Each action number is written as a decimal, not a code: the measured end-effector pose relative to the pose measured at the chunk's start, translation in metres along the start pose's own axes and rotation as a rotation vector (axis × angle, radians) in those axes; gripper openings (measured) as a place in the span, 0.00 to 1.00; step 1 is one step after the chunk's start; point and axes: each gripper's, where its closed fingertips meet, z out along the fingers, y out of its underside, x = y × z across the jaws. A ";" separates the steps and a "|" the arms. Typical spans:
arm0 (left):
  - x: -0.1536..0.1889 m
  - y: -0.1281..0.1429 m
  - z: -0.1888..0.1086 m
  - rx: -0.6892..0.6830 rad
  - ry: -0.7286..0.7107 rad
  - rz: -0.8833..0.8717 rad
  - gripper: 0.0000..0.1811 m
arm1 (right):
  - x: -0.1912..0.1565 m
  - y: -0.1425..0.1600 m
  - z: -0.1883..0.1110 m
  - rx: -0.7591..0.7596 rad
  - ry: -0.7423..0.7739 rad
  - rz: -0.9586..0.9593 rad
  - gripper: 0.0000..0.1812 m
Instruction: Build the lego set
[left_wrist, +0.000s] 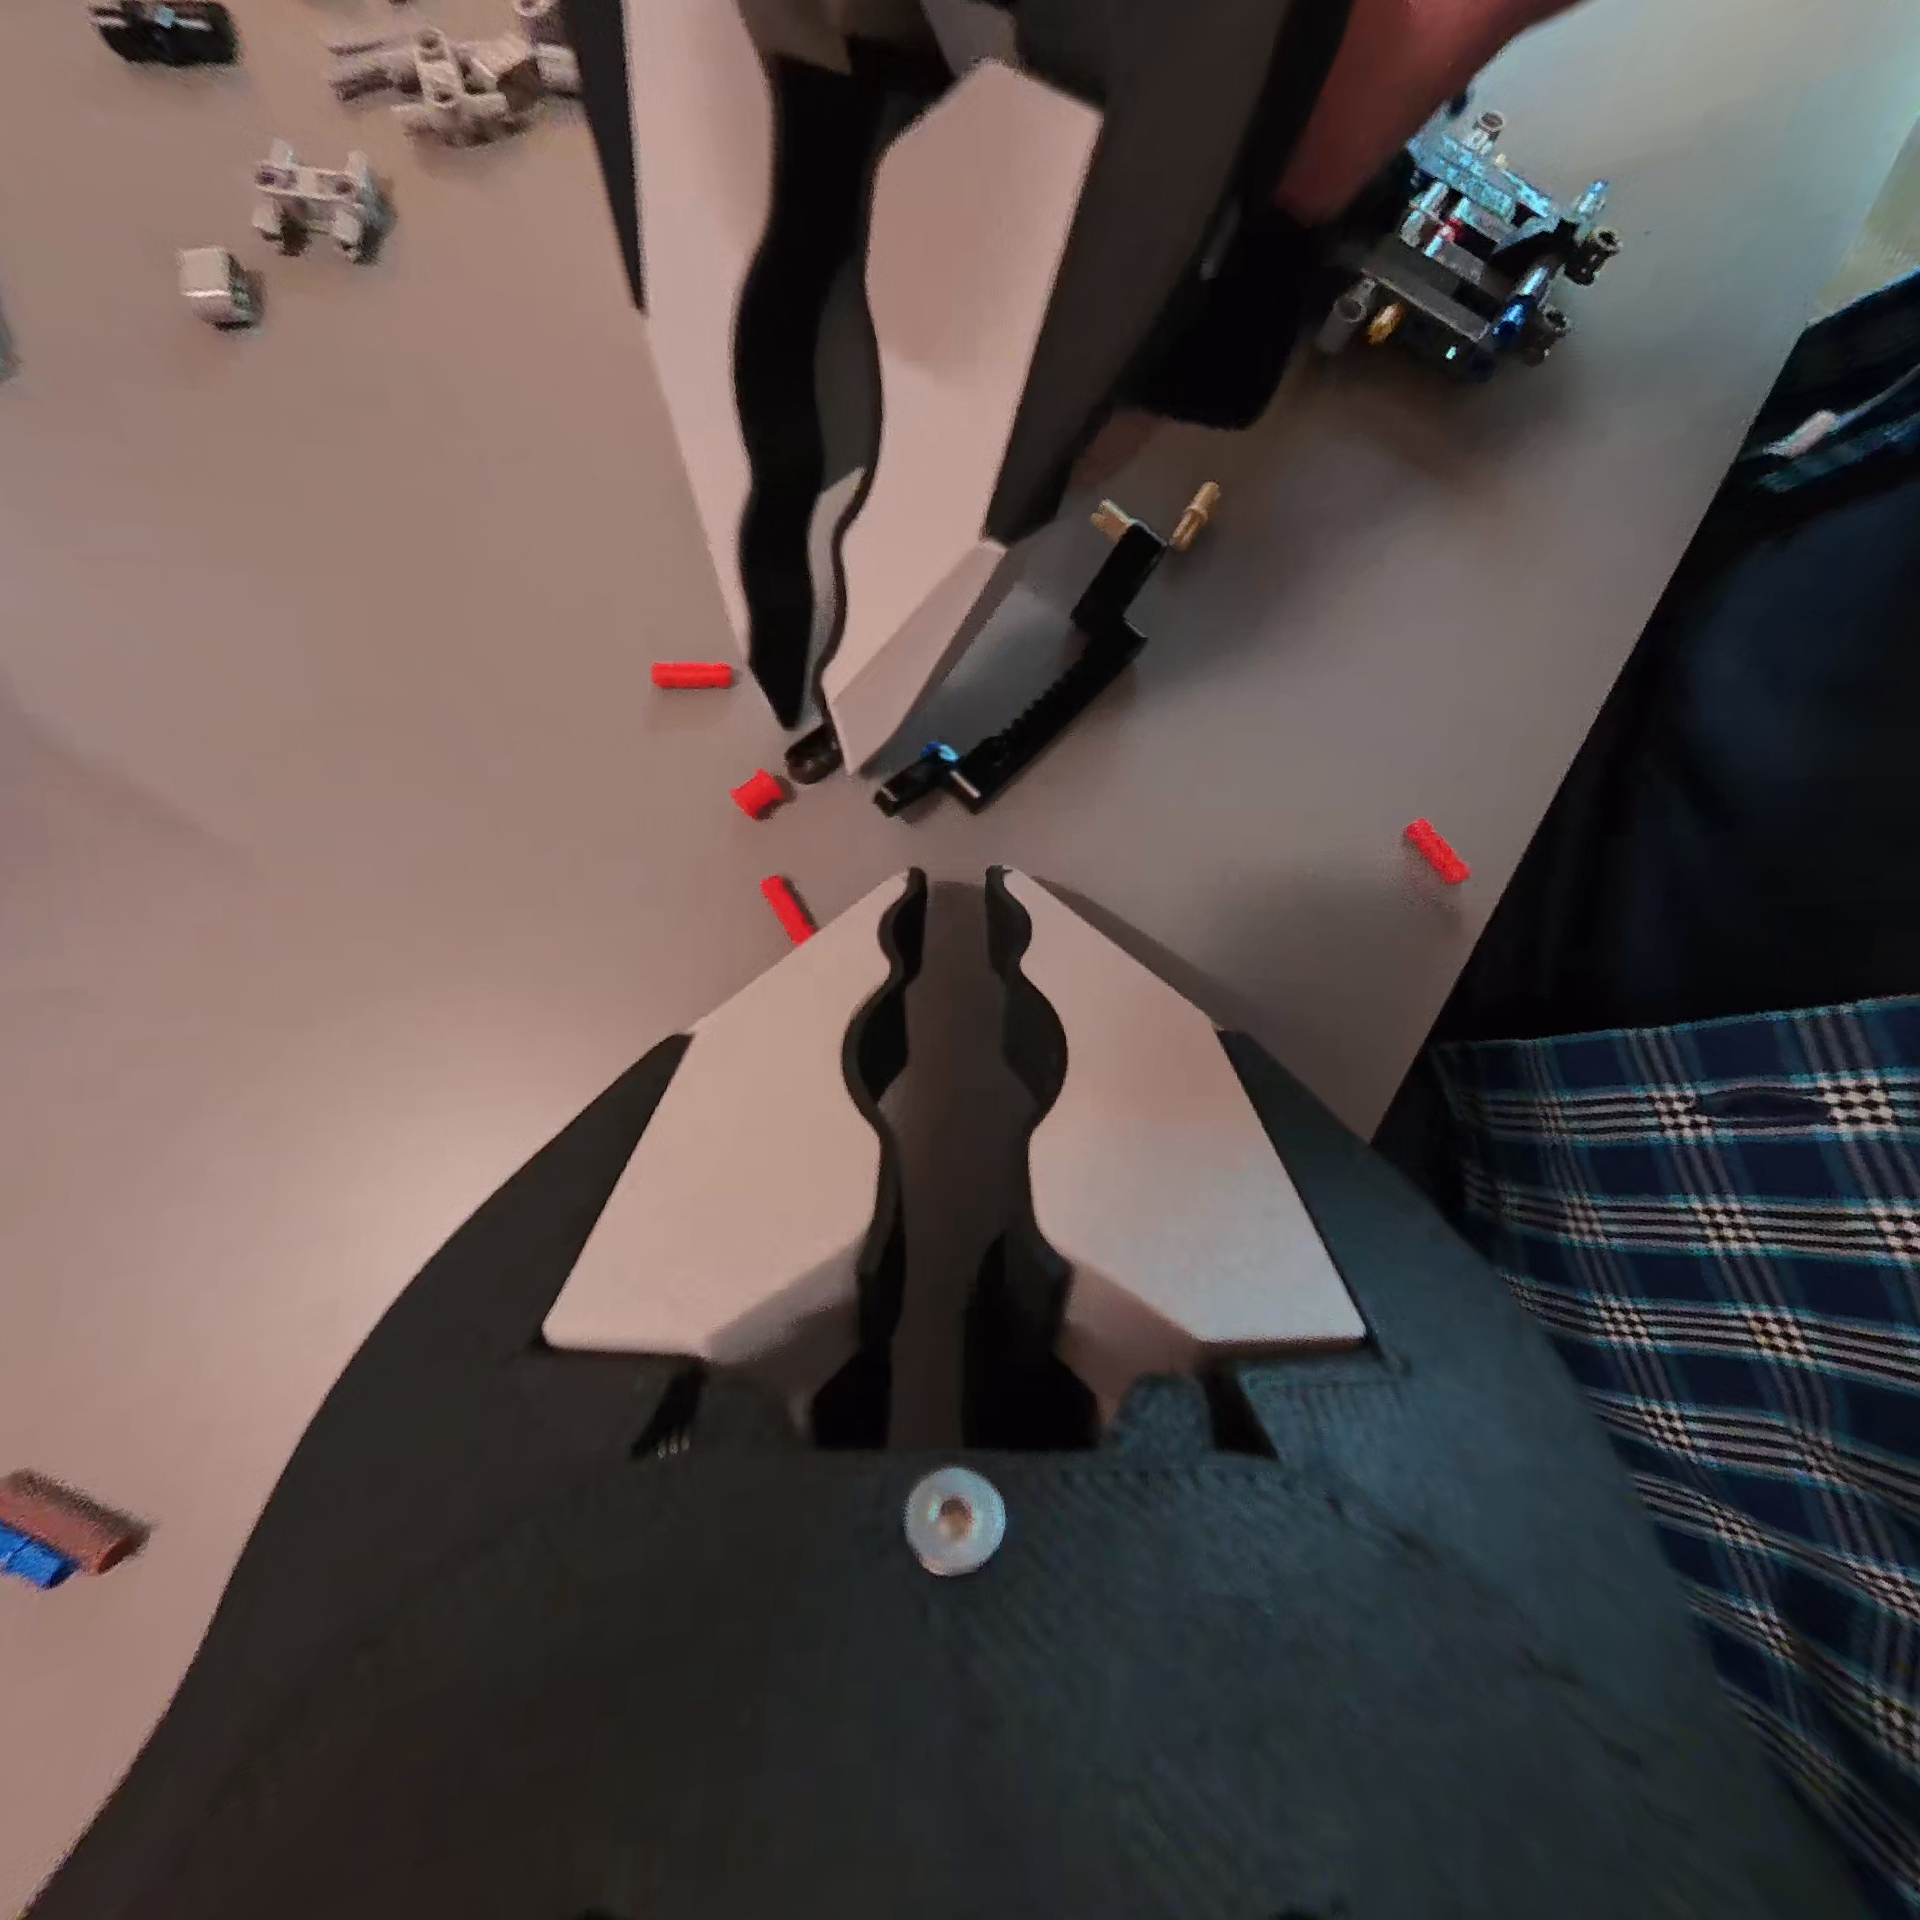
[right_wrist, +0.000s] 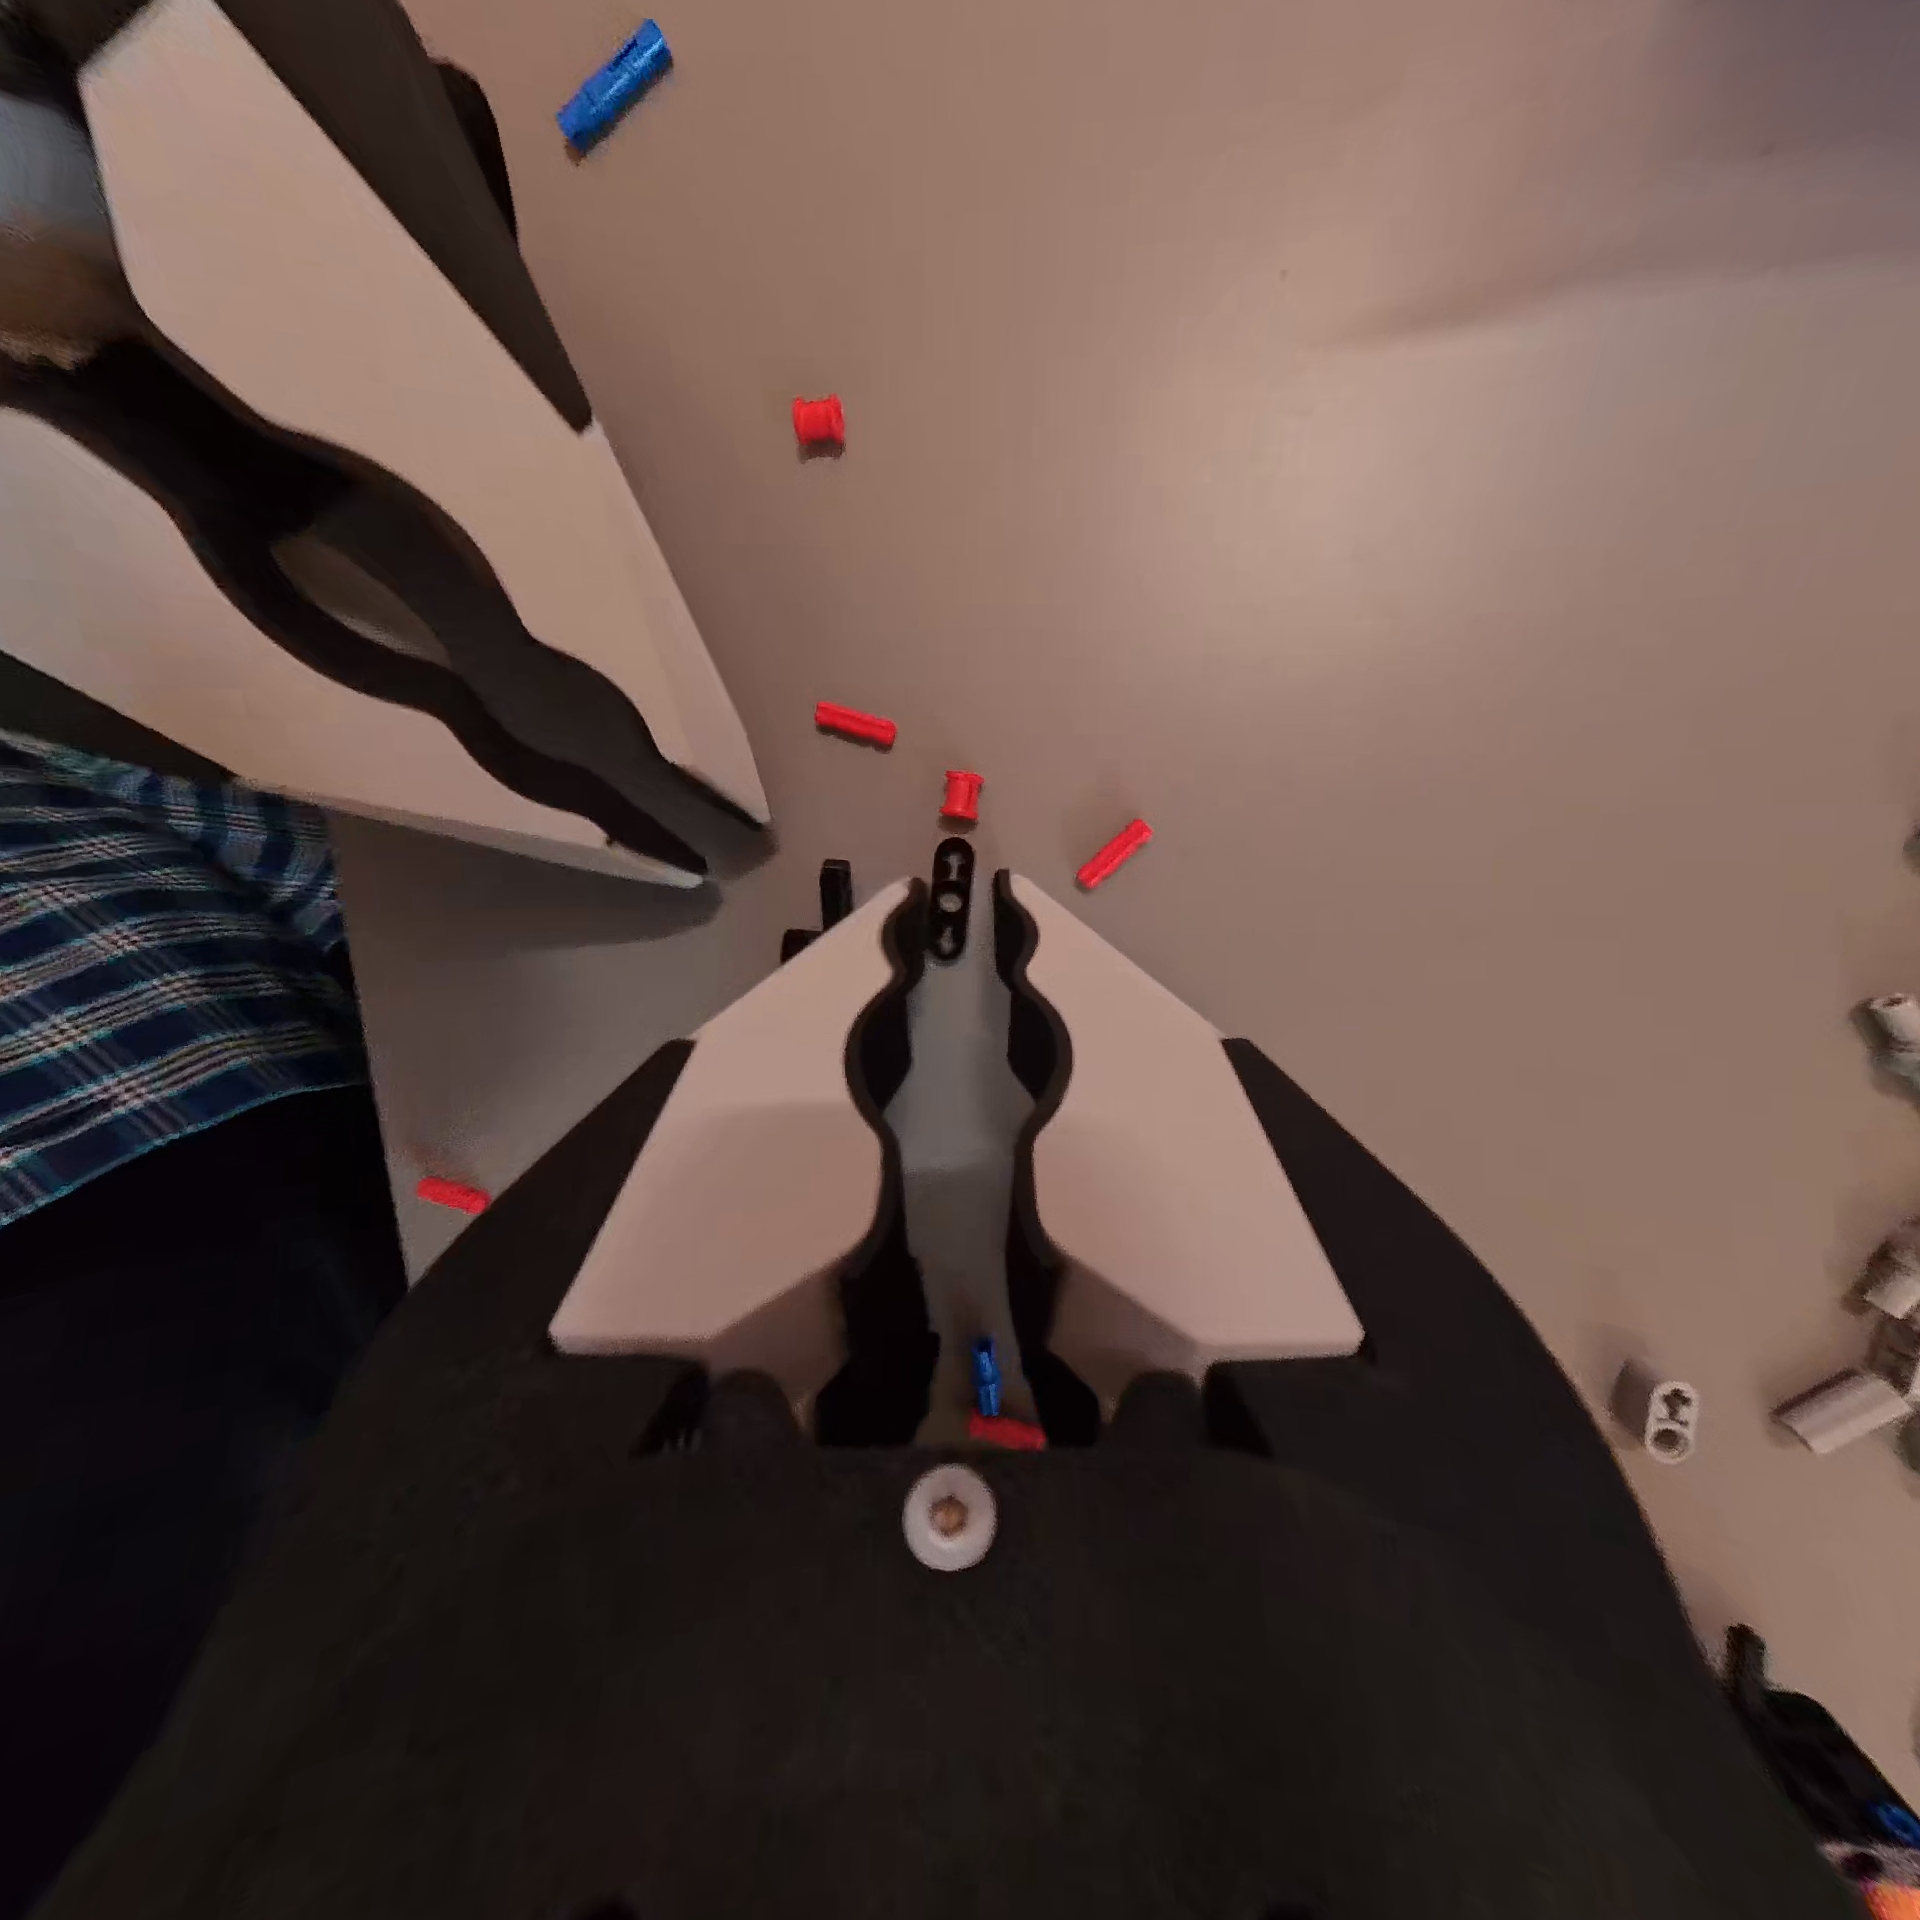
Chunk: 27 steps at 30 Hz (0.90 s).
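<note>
My right tool (right_wrist: 953, 883) pinches the small black beam (right_wrist: 952, 897) by its end; it may twist free. Left tool (left_wrist: 954, 878) slightly parted, empty.

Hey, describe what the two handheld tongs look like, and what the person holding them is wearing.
Both tongs, left and right, share one build: a black textured body with a silver screw at its centre, two pale wedge-shaped fingers, and wavy black inner pads. No cables show. The person wears a blue-and-white plaid shirt and dark trousers.
</note>
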 end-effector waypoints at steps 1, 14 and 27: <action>-0.004 -0.001 -0.002 0.008 -0.010 -0.005 0.06 | 0.002 0.000 0.000 -0.005 0.021 -0.020 0.03; -0.009 -0.016 0.007 -0.006 -0.014 0.187 0.10 | -0.031 0.032 -0.011 -0.061 -0.026 -0.063 0.02; 0.001 -0.024 -0.004 0.086 0.178 -0.159 0.13 | -0.018 0.020 -0.033 0.014 0.601 -0.737 0.02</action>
